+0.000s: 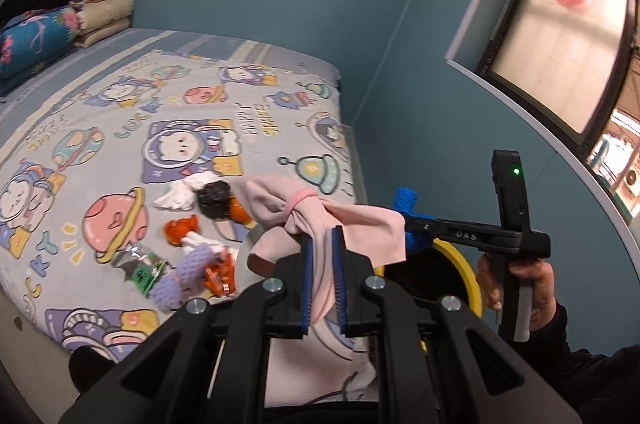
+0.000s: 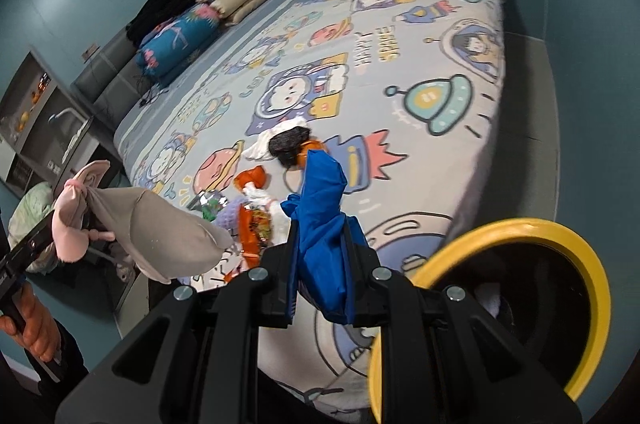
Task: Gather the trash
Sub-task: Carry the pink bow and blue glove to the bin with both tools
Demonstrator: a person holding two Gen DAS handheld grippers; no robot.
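Note:
My left gripper is shut on a pink cloth tied with a pink band, held in the air over the bed's near edge; the cloth also shows in the right wrist view. My right gripper is shut on a blue cloth, held above the bed beside a yellow-rimmed black bin. The bin also shows in the left wrist view. Trash lies on the bed: white tissue, a black crumpled lump, orange wrappers, a green packet, a purple piece.
The bed has a cartoon-print sheet, with folded quilts and pillows at its head. A blue wall and a window stand to the right. A dark shelf unit stands left of the bed.

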